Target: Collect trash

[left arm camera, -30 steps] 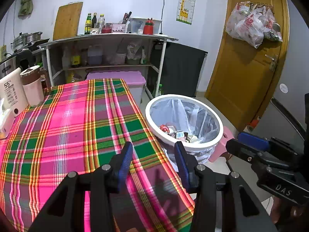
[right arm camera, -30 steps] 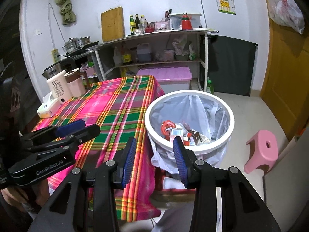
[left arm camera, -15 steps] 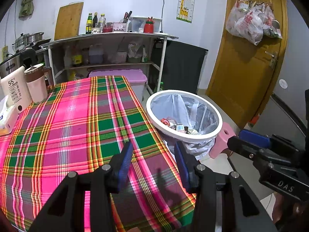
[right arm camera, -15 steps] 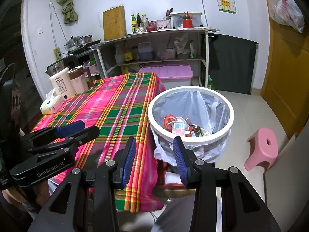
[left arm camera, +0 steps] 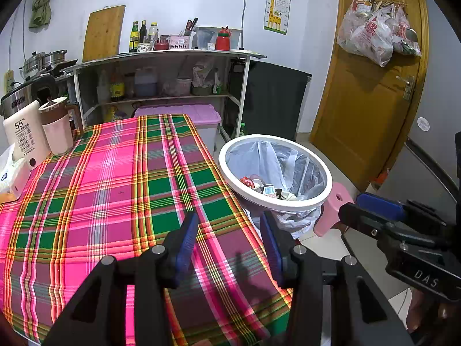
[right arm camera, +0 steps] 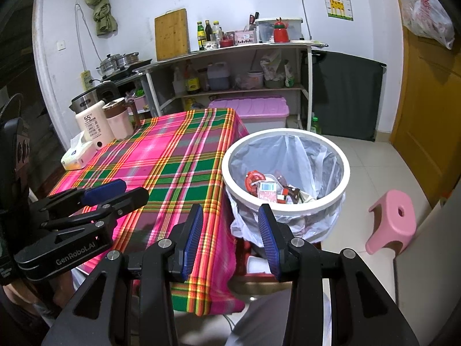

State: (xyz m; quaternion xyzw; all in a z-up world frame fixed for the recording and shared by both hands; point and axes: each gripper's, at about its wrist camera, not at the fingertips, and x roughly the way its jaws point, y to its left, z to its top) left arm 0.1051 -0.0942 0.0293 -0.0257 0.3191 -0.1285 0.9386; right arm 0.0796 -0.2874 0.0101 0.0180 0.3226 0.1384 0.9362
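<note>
Nearest, the left gripper (left arm camera: 227, 230) hangs over the plaid cloth (left arm camera: 115, 190) with its jaws apart and nothing between them; the right gripper (right arm camera: 230, 225) does the same off the table's edge, jaws apart and empty, aimed toward the bin (right arm camera: 288, 207). Each gripper shows at the side of the other's view. Just beyond the fingers, the white-rimmed bin stands beside the table, lined with a clear bag that hangs out under the rim. The trash (right arm camera: 270, 187) lies in its bottom: a red round piece, a small carton with a barcode, and dark and pale scraps. A pink stool (right arm camera: 391, 216) sits on the floor to the bin's right. On the table's far left corner stand a tissue box (right arm camera: 77, 155), a white kettle (right arm camera: 95, 127) and a pink jug (right arm camera: 119, 121). Farther back, a lidded purple tub (right arm camera: 250, 109) sits on the floor under a shelf unit (right arm camera: 230, 49) holding bottles, jars and a clear box. Plastic bags (left arm camera: 374, 34) hang on the door.
</note>
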